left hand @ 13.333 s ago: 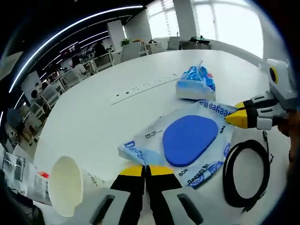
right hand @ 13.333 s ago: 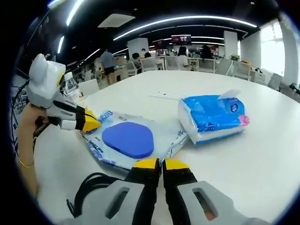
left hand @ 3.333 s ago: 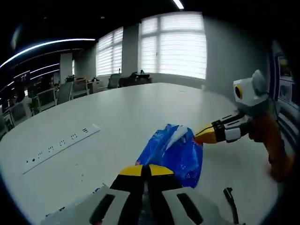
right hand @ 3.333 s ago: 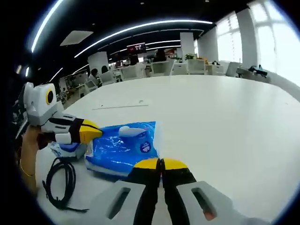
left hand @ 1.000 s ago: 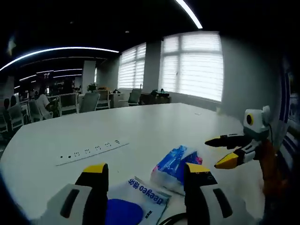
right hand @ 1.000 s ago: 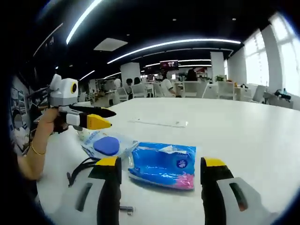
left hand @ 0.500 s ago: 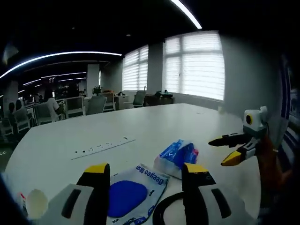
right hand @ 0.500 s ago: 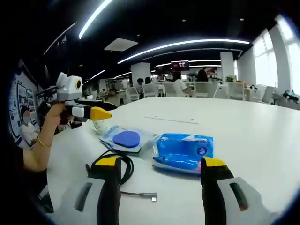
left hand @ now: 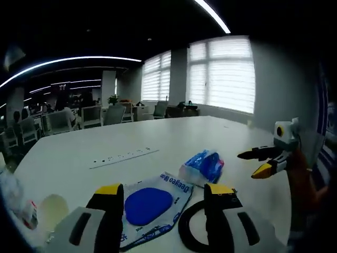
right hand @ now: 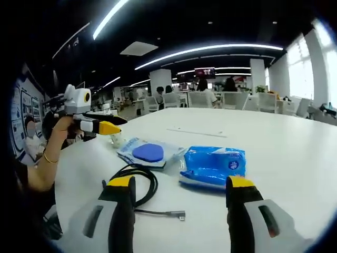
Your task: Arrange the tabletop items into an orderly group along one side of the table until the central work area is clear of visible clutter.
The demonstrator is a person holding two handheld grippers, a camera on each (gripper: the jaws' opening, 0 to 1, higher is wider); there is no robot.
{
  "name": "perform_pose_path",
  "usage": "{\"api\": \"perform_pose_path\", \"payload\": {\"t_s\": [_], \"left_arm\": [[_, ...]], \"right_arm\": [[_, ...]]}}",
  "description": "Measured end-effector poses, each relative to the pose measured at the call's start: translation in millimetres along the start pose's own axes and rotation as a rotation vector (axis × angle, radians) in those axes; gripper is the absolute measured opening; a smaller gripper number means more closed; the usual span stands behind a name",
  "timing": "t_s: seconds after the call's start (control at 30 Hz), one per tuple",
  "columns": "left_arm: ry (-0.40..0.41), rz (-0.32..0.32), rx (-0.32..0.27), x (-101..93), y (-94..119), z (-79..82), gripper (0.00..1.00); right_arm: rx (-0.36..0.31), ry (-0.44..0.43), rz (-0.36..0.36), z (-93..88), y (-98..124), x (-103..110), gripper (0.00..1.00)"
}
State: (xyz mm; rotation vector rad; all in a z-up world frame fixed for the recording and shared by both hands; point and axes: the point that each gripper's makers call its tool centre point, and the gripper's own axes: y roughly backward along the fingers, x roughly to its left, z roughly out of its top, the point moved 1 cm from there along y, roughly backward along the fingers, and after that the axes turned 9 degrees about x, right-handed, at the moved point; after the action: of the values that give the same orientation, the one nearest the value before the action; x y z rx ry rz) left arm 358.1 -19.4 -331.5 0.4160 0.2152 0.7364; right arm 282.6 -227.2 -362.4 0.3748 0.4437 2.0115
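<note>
Both claws hang wide open and empty over the white tabletop point(right hand: 295, 158), nothing between the jaws of either. Left claw point(left hand: 163, 192) looks straight down on the flat wipes pouch point(left hand: 152, 205) with its blue oval lid, lying right between its fingertips; the tissue pack point(left hand: 202, 166) sits just ahead and to its right, the black cable point(left hand: 192, 232) coils near its right jaw, and a paper cup point(left hand: 52, 211) lies on its side off to its left. Right claw point(right hand: 179, 184) has the cable point(right hand: 134, 182) close by its left jaw, the tissue pack point(right hand: 213, 166) ahead toward its right jaw, the pouch point(right hand: 150, 153) further ahead-left.

Handling, as a judgement — the tissue pack looks light and squashy, its film slick, so pinch across the short body, not the loose top flap. The pouch is limp; take an edge or the stiffer lid. The cable is floppy — grab through the coil's bundled loops. The cup would crush easily; grip the rim gently.
</note>
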Motion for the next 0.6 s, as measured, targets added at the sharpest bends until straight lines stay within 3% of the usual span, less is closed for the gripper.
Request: {"api": "perform_pose_path", "payload": {"t_s": [0.6], "left_arm": [[0.024, 0.015, -0.020, 6.2, 51.5, -46.4, 0.60]], "right_arm": [[0.005, 0.020, 0.013, -14.0, 9.6, 19.8, 0.65]]}}
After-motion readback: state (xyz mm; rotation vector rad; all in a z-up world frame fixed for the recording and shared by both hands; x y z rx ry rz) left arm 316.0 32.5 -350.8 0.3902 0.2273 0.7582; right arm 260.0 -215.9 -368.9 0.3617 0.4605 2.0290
